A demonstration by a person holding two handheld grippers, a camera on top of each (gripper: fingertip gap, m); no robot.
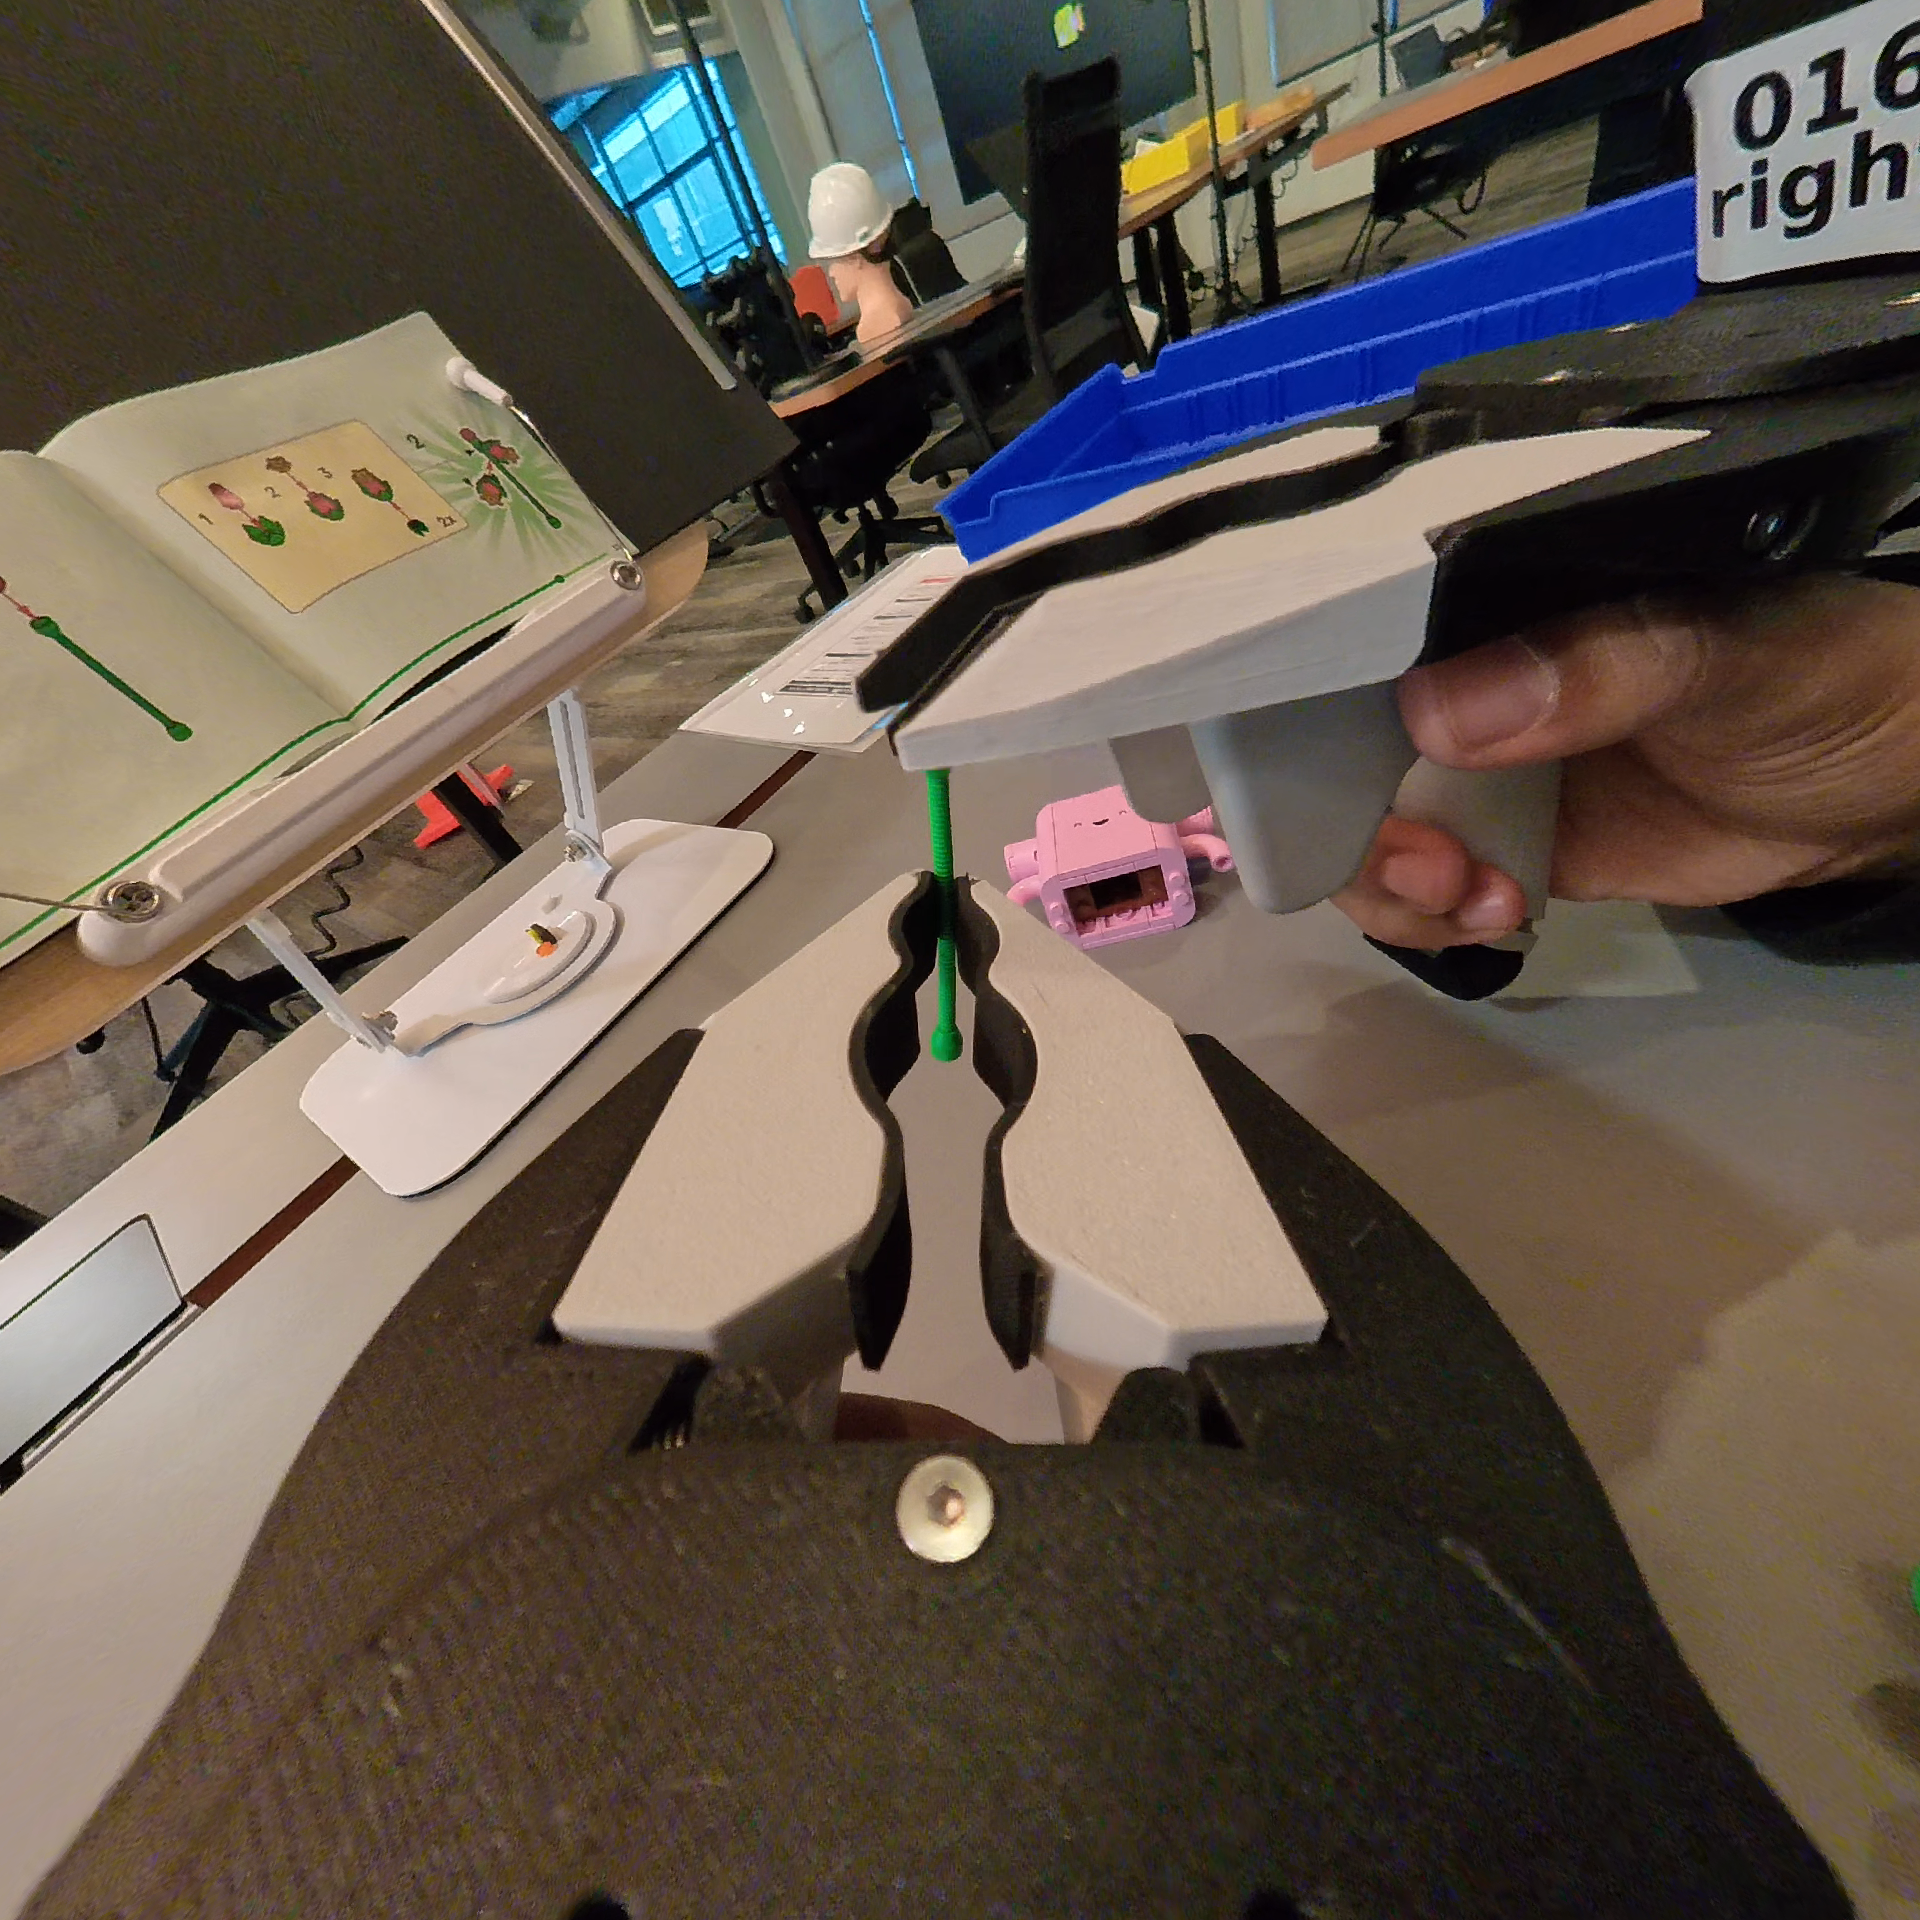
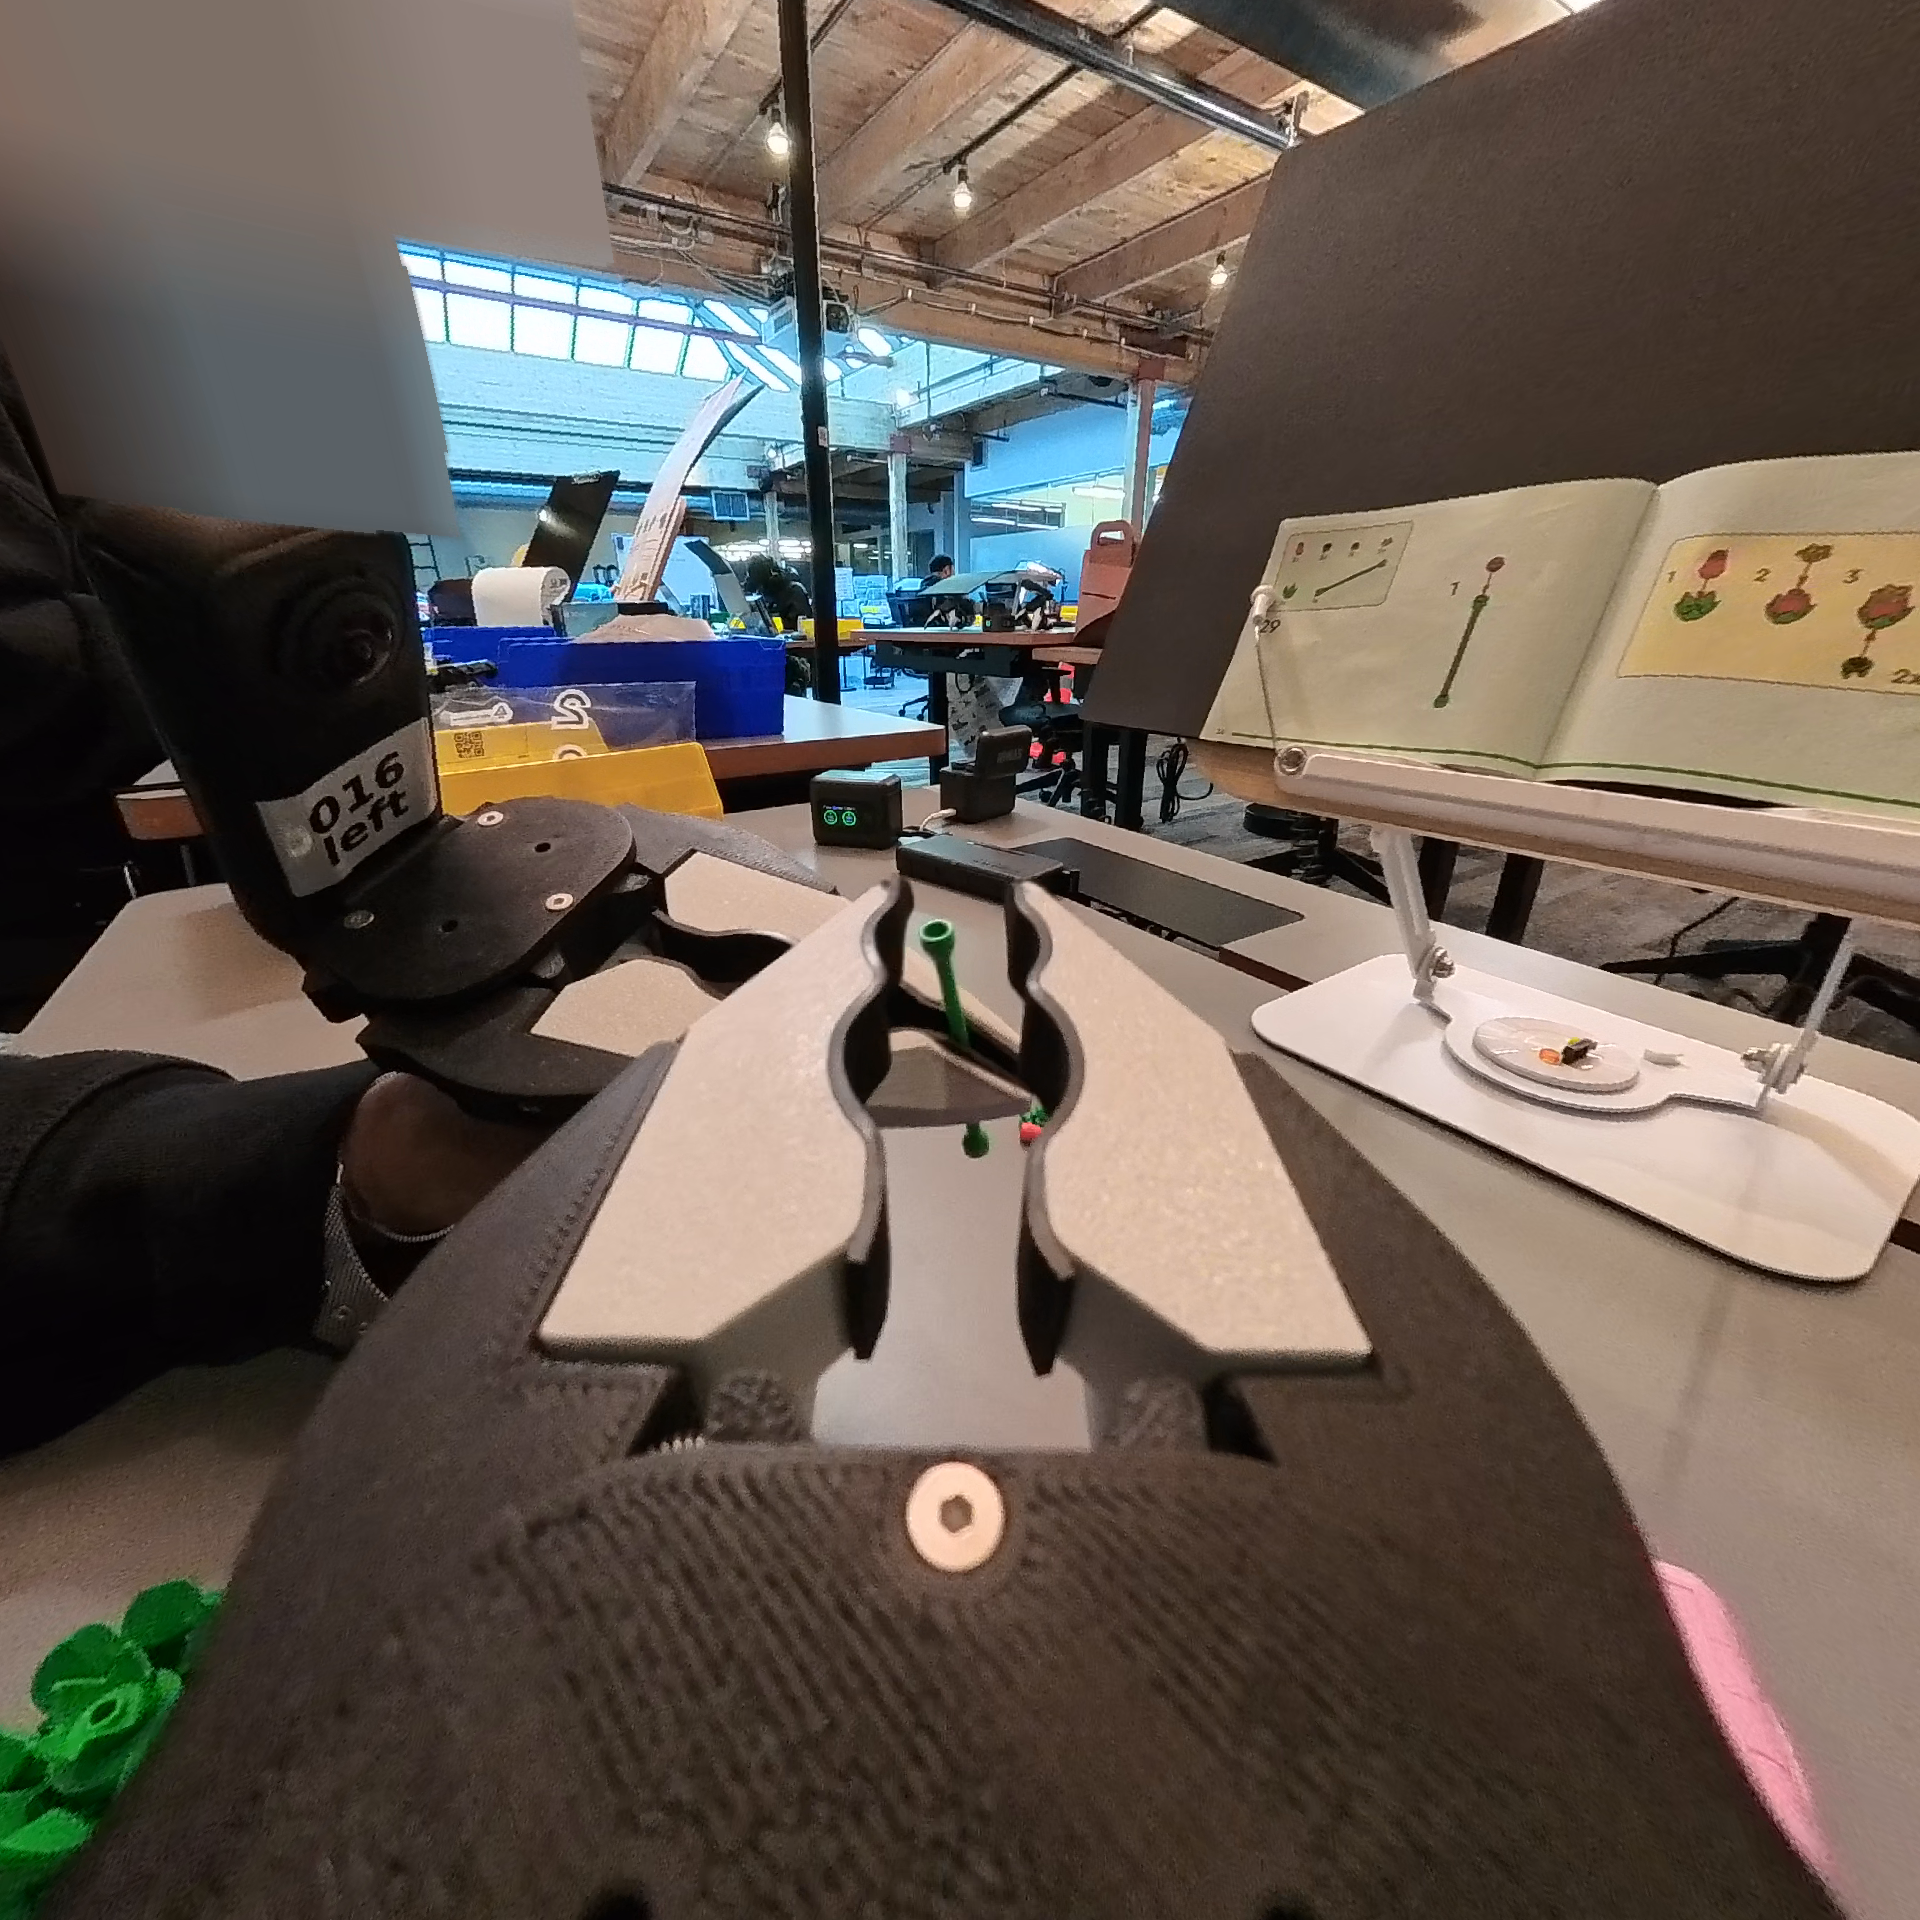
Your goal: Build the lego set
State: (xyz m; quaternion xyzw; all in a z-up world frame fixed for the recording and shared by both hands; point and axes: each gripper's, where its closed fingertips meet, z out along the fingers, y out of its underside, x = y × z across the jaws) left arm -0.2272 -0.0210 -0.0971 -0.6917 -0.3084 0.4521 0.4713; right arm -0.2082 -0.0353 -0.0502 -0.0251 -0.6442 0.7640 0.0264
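A thin green lego stem (image 1: 941, 831) stands nearly upright, pinched between the tips of my left gripper (image 1: 943, 896), which is shut on it. Its knobbed lower end (image 1: 945, 1044) hangs inside the jaws. My right gripper (image 1: 883, 717) reaches in from the right, just over the stem's top end. In the right wrist view the stem (image 2: 948, 977) shows between the parted fingers of my right gripper (image 2: 954, 899), touching neither. The left gripper (image 2: 935, 1081) holds it from the left. A tiny red and green piece (image 2: 1031, 1124) shows by the right finger; where it rests is unclear.
An open instruction booklet (image 1: 260, 582) sits on a white stand (image 1: 540, 997) to the left, and shows at the right in the right wrist view (image 2: 1558, 644). A pink lego figure (image 1: 1117, 883) stands behind on the grey table. A blue bin (image 1: 1299, 384) is at the back right. Green leaf pieces (image 2: 94, 1704) lie near the table's front. About 5 centimeters separates my left fingertips from my right.
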